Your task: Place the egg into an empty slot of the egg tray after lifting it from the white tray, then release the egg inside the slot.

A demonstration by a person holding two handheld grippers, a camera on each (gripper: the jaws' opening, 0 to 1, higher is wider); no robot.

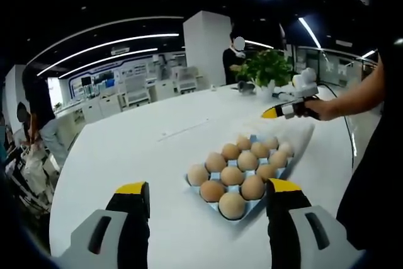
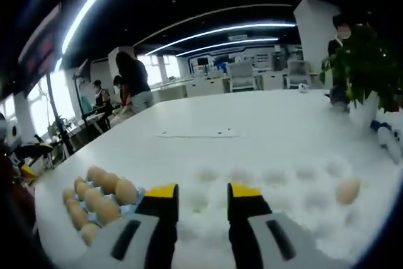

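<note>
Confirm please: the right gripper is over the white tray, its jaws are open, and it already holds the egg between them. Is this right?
Not quite. In the right gripper view the right gripper is over the white tray with jaws open, but holds nothing; the egg lies on the tray, apart from it.

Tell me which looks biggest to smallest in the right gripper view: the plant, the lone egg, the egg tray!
1. Plant looks biggest.
2. Egg tray, the blue one full of eggs, comes close; it sits nearer the camera and is partly cut off, so these two are unsure.
3. Lone egg is clearly smallest.
</note>
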